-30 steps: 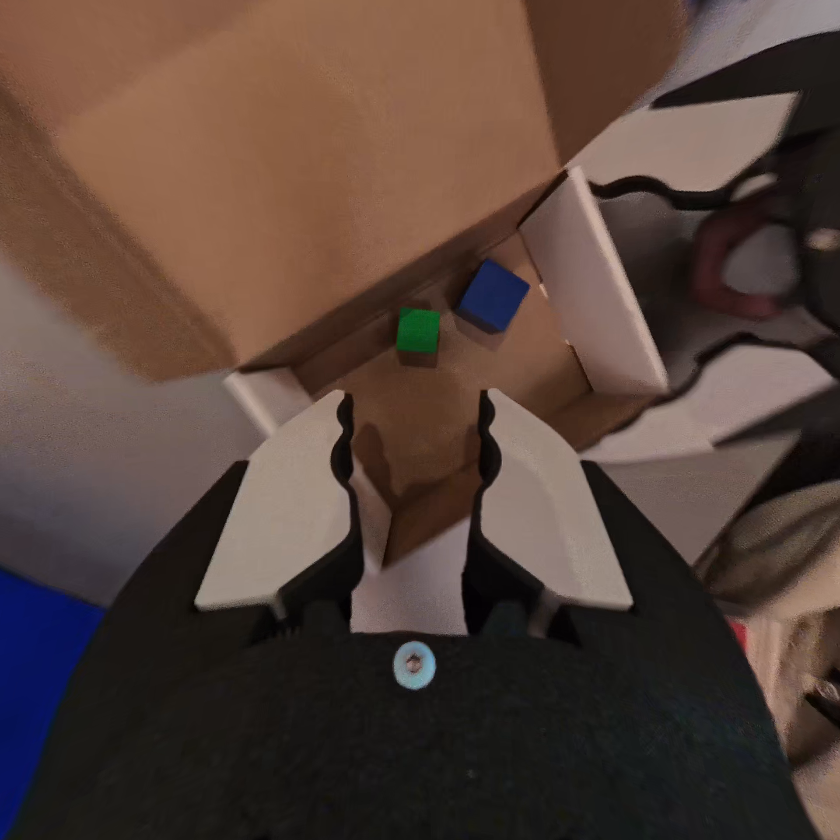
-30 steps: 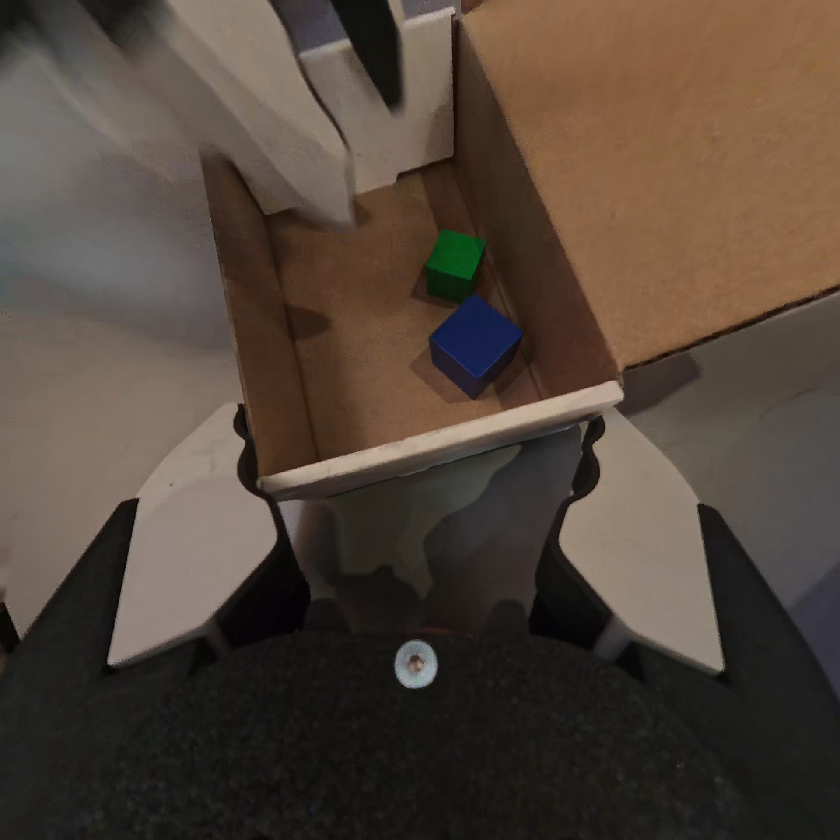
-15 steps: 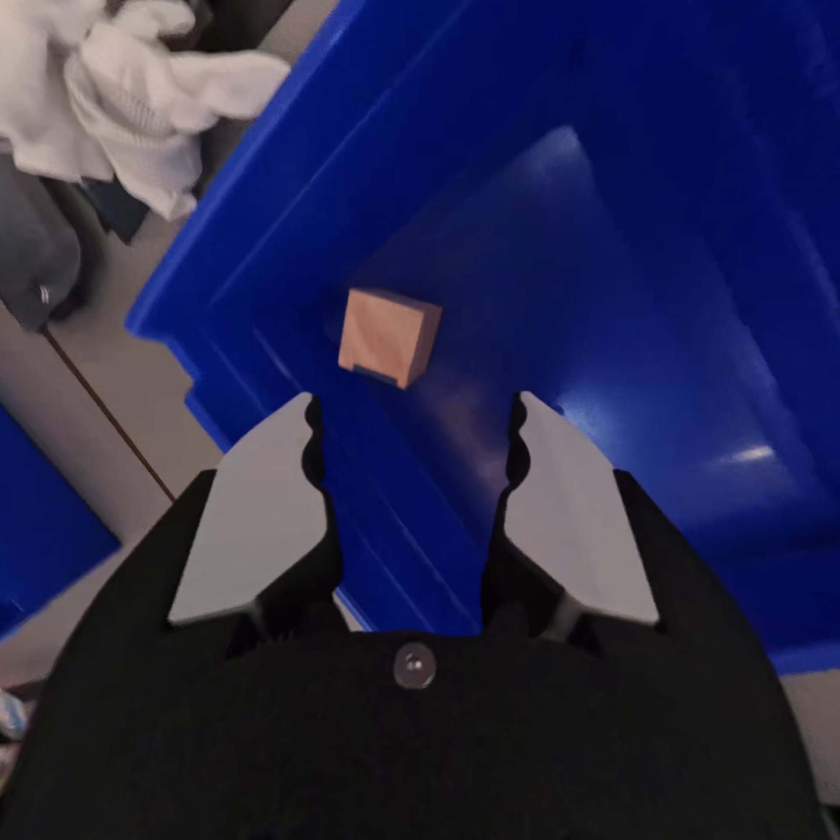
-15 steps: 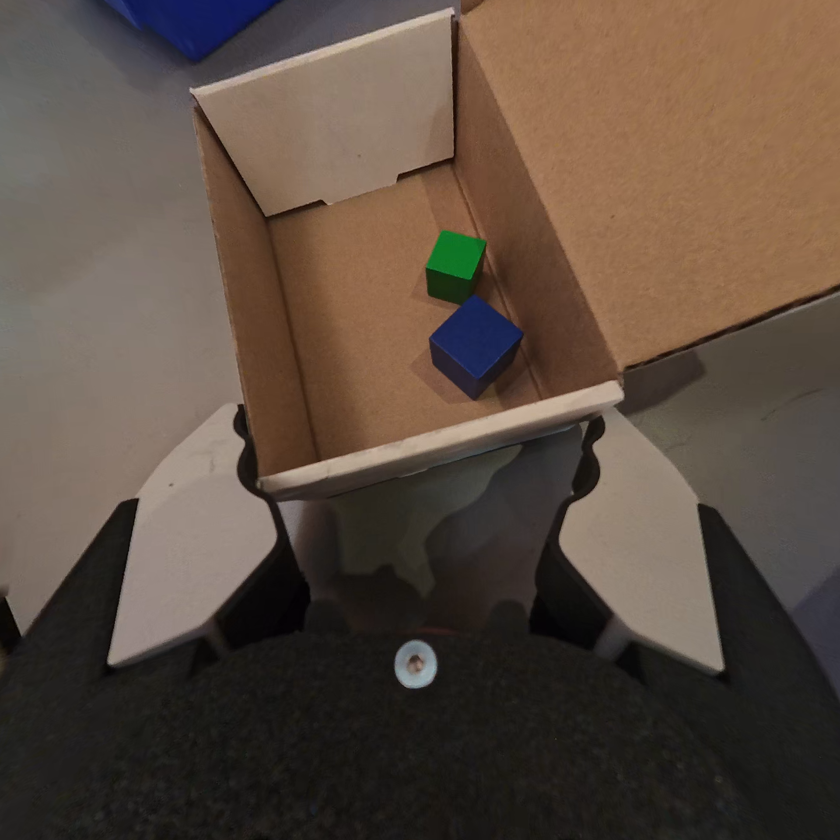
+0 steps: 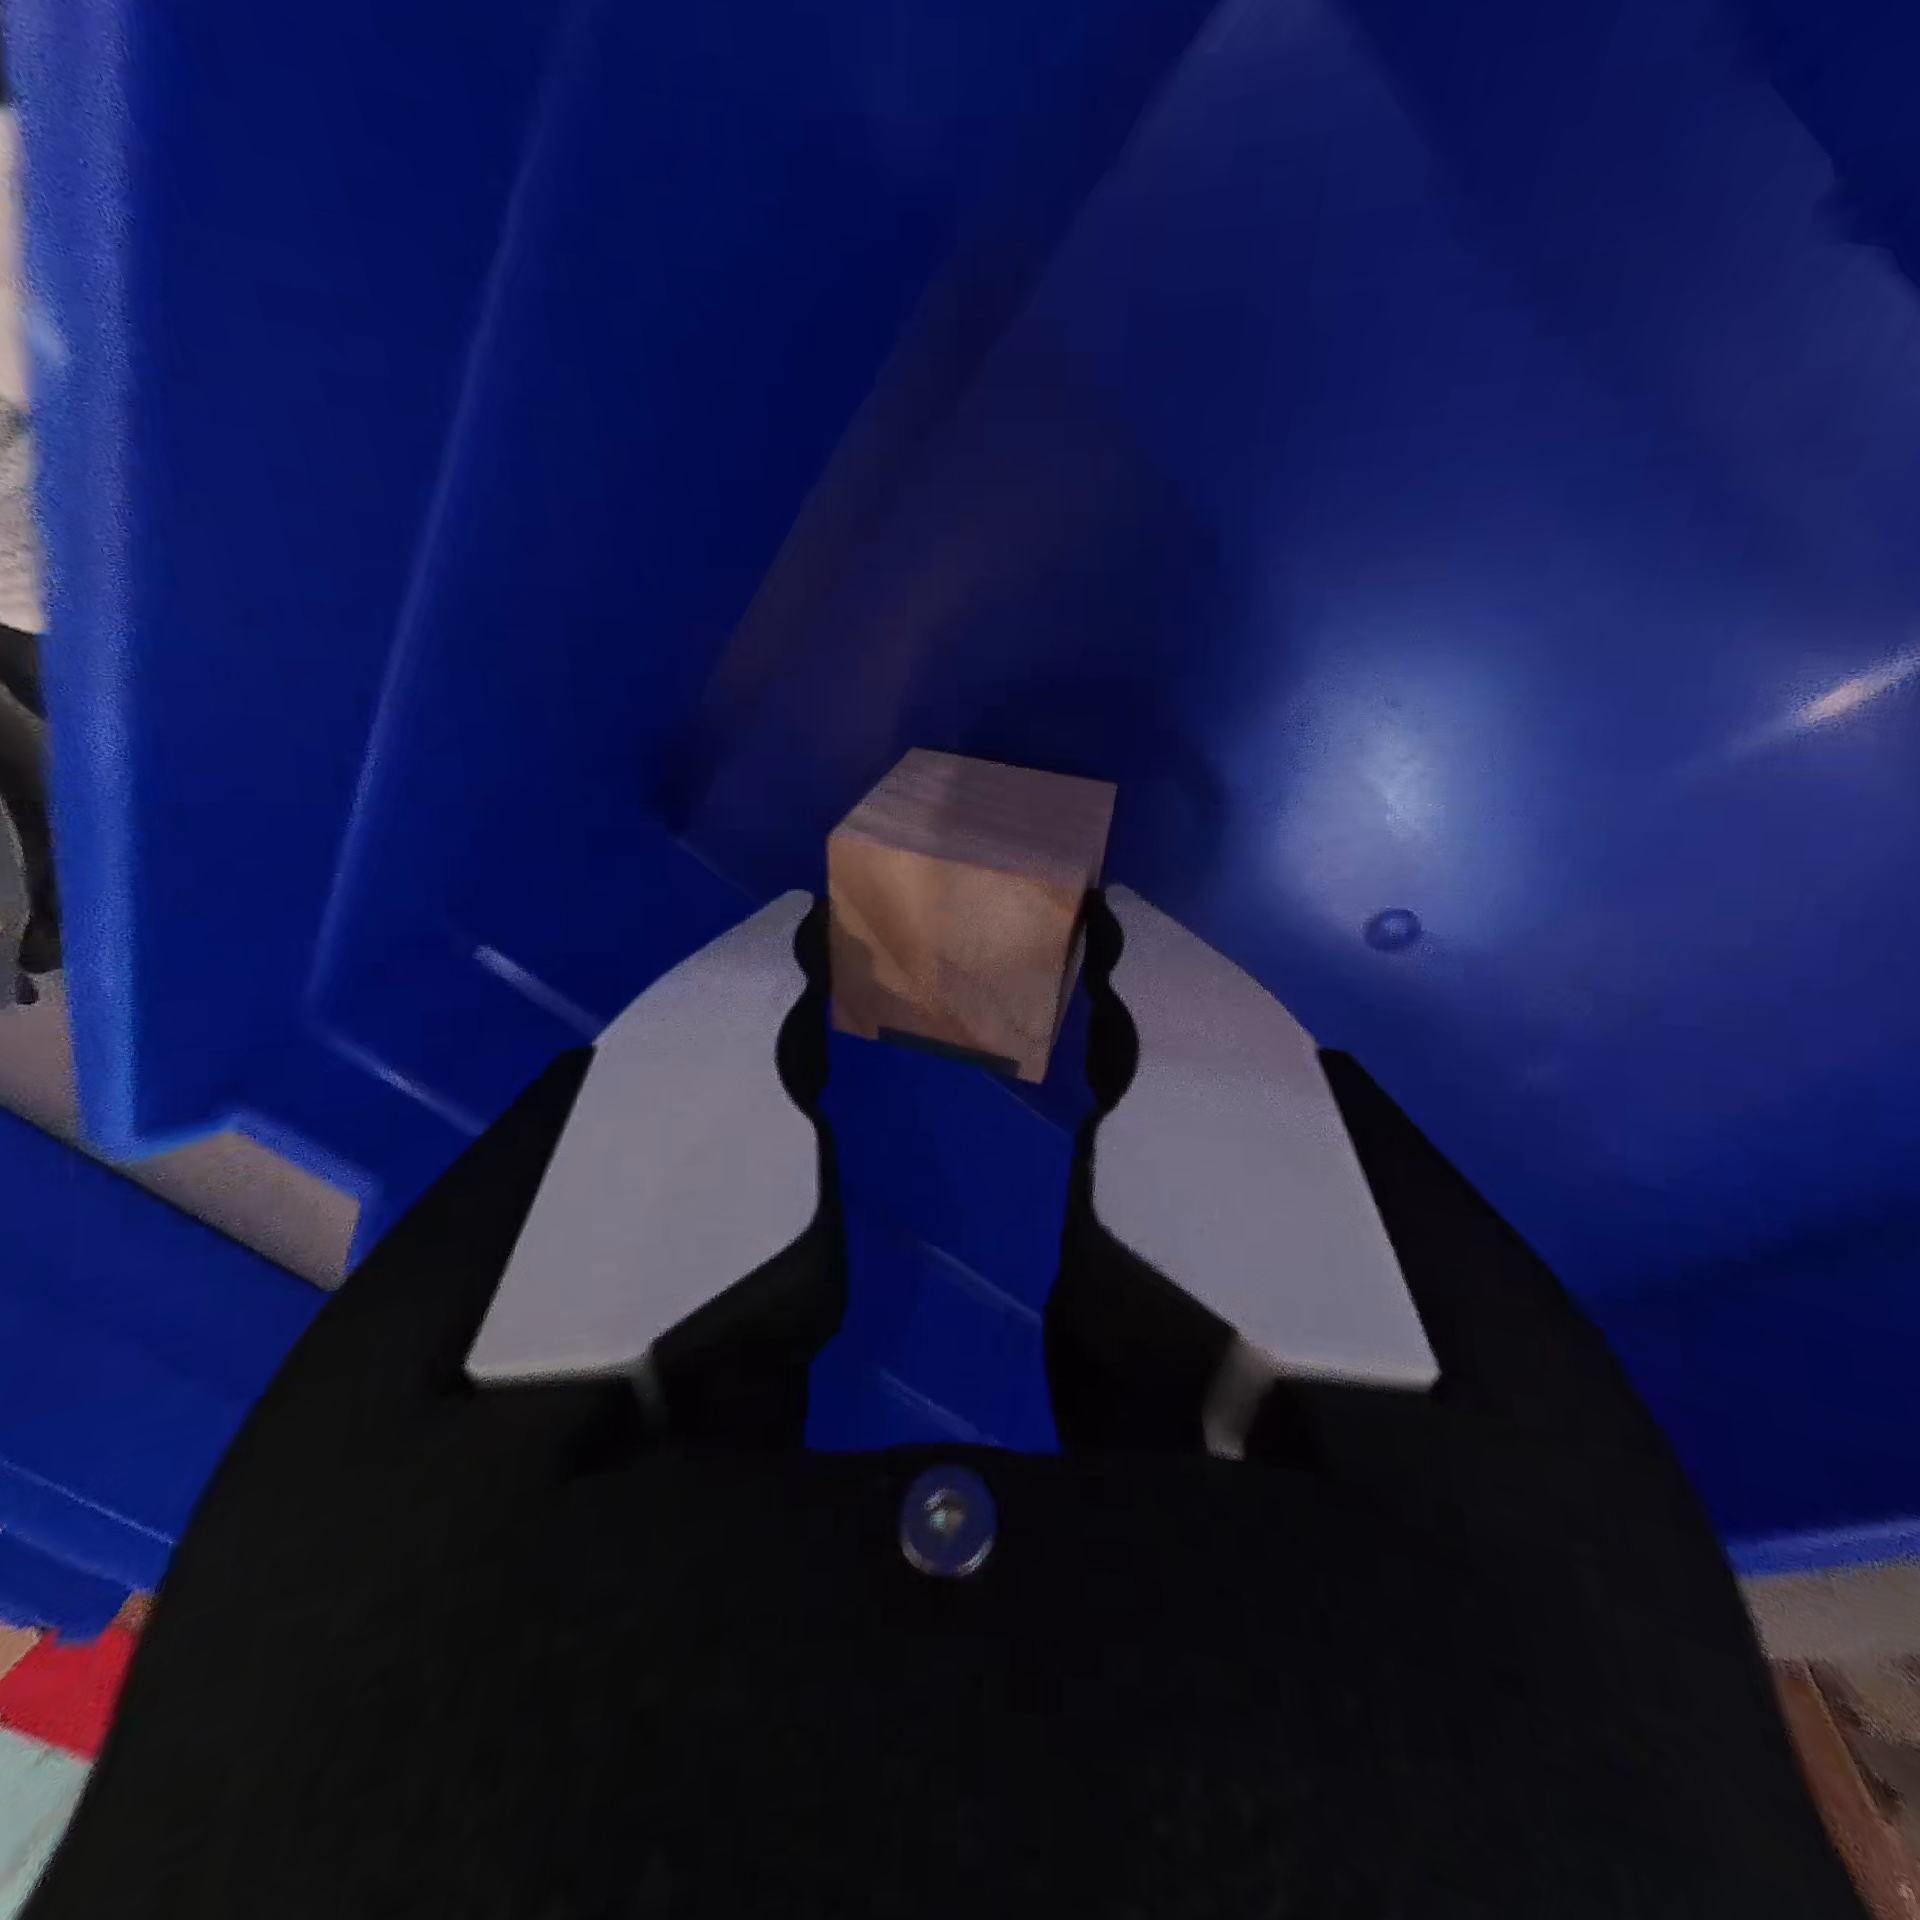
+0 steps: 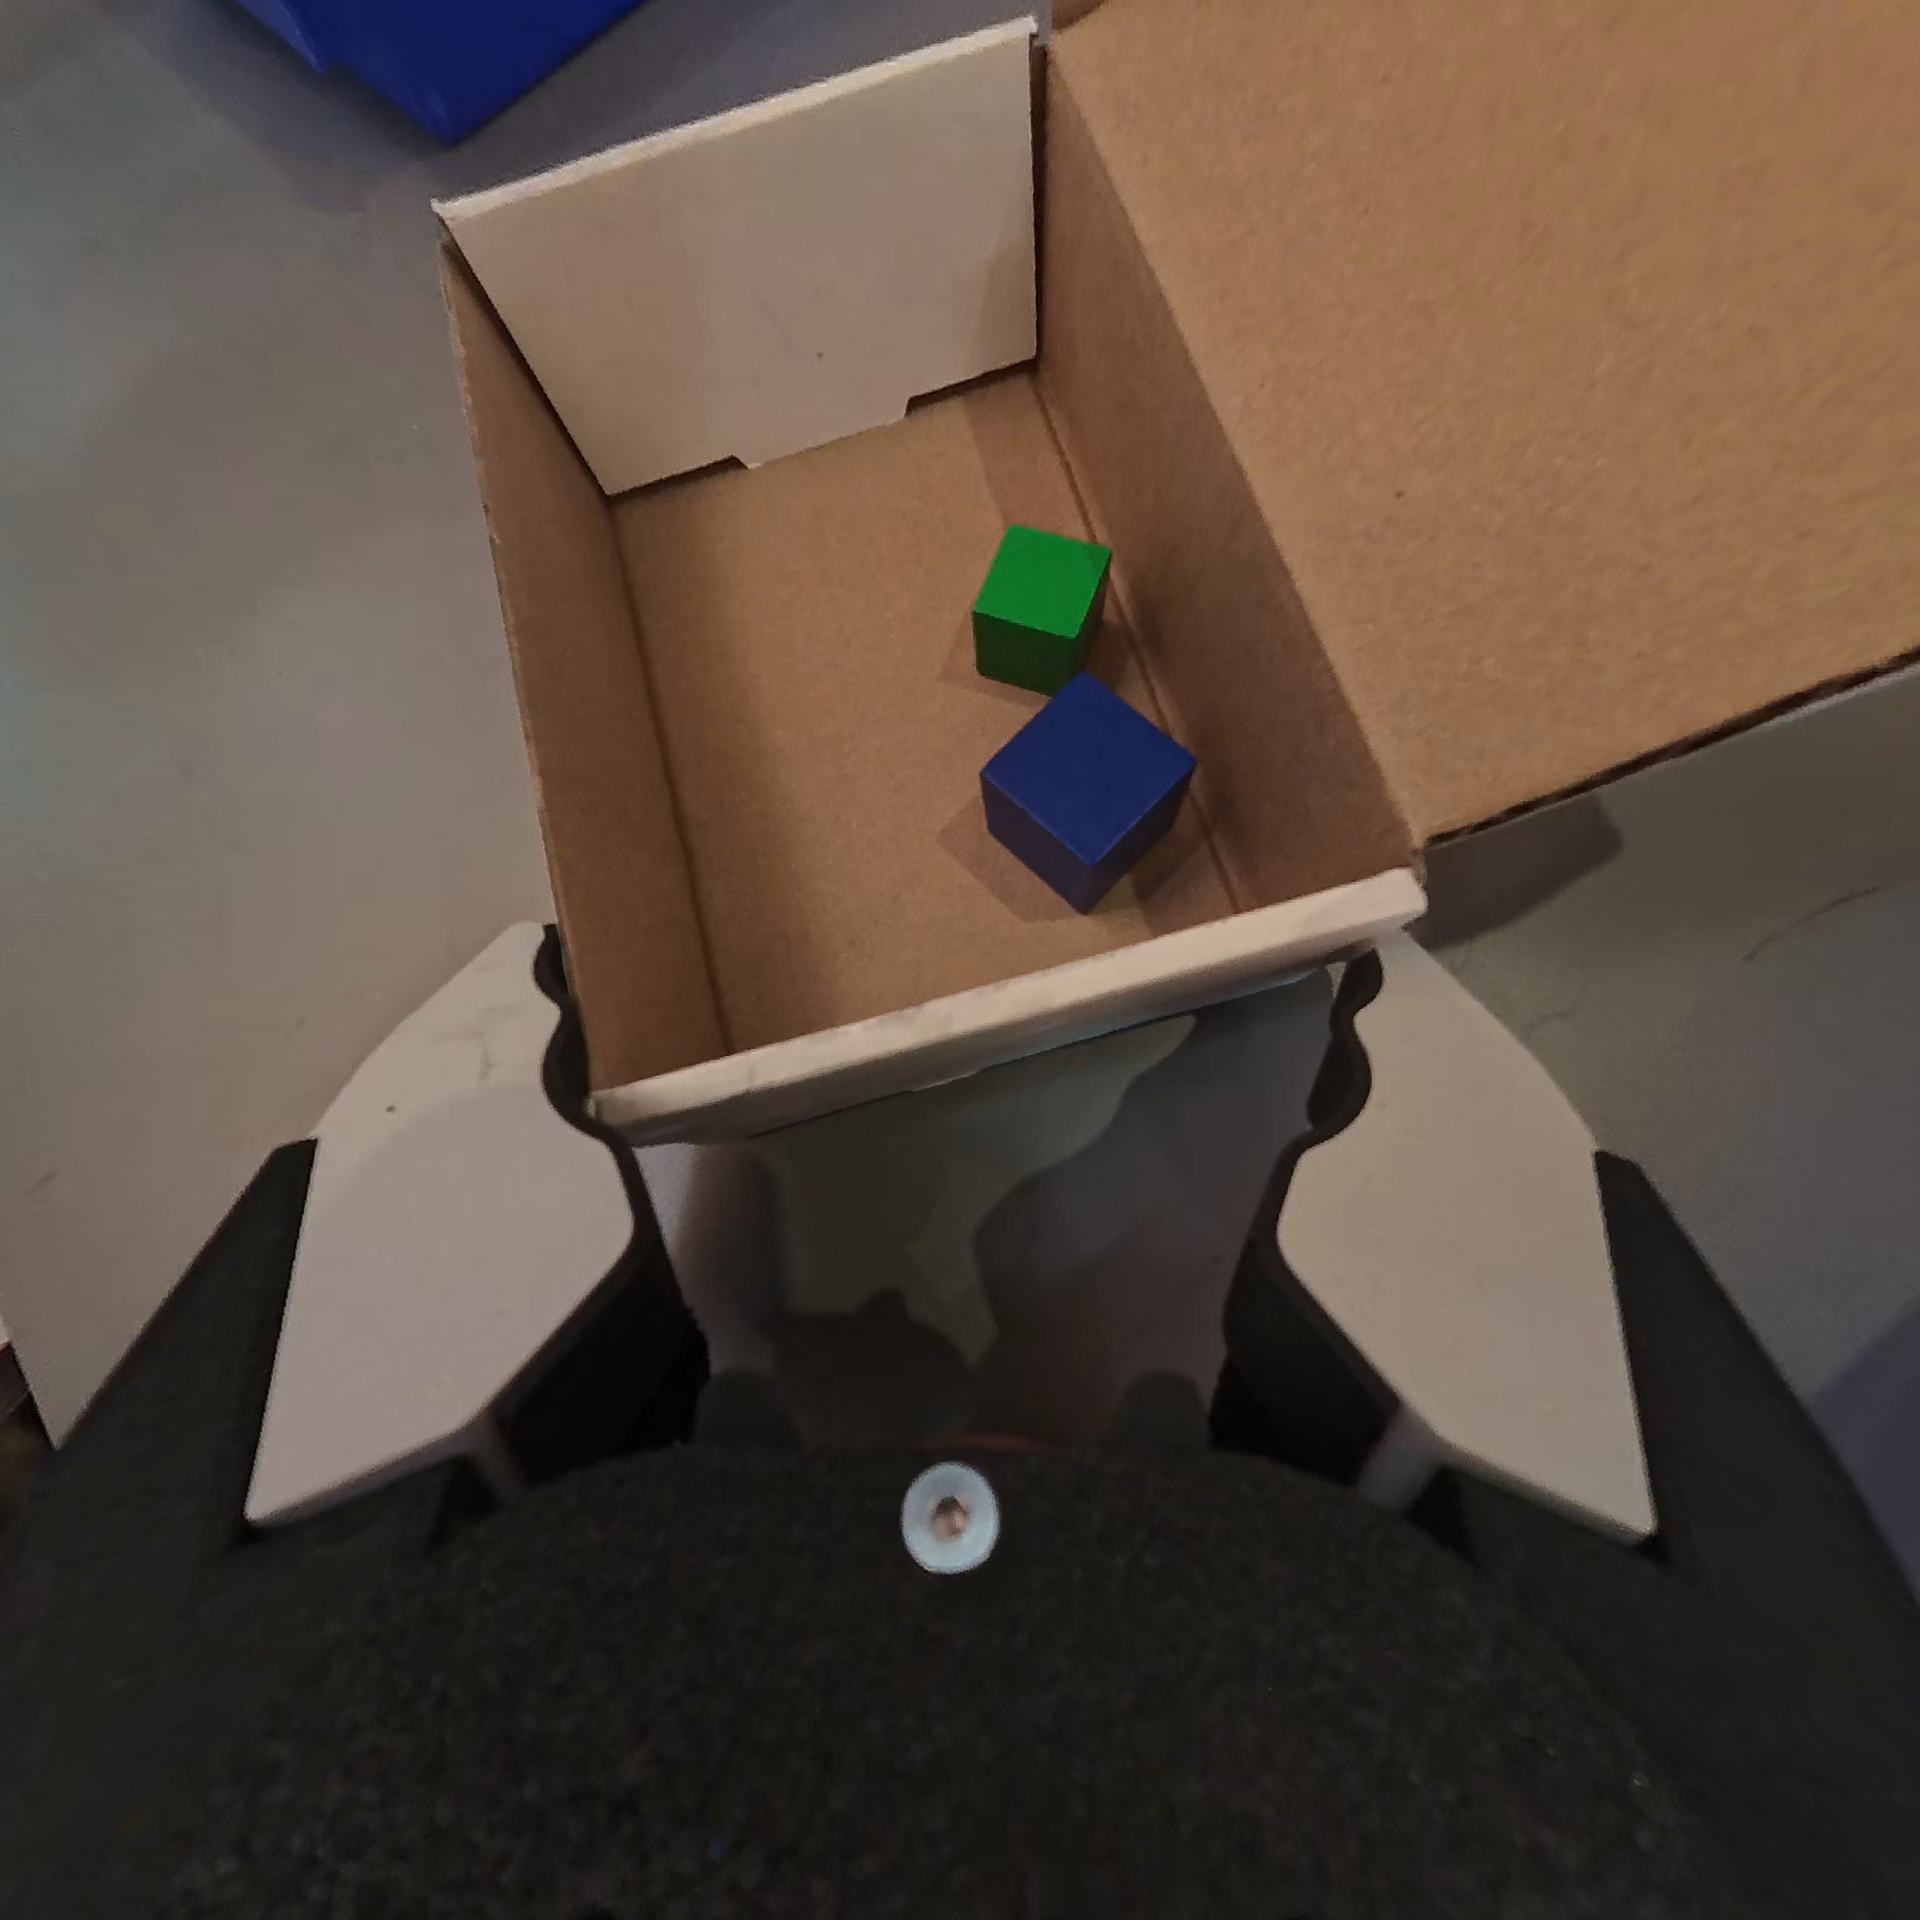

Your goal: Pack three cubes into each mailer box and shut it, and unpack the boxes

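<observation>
The left tool (image 5: 956, 940), which a second ago hovered over the open mailer box, has swung into the blue bin (image 5: 1455, 520) and now brackets the bare wooden cube (image 5: 961, 914) at the centre of the left wrist frame; half a second ago that cube still lay ahead of the spread fingers. Both fingertips now sit against, or just beside, the cube's side faces, so the tool looks to be closing on it, though whether it has truly clenched I cannot tell. This is likely the fetch of the third cube for this box. A cube has no long axis; this one rests on the bin floor with one face toward the camera, turned slightly so its left edge sits nearer. In the right wrist view nothing has moved: the right tool (image 6: 961, 1029) stays spread wide, grasping nothing, its fingers straddling the near wall of the mailer box (image 6: 997, 1039) on the grey worktop (image 6: 208, 623). The box runs lengthwise away up the frame, lid flap open at upper right, with the green cube (image 6: 1039, 608) and blue cube (image 6: 1086, 784) near its right wall.
</observation>
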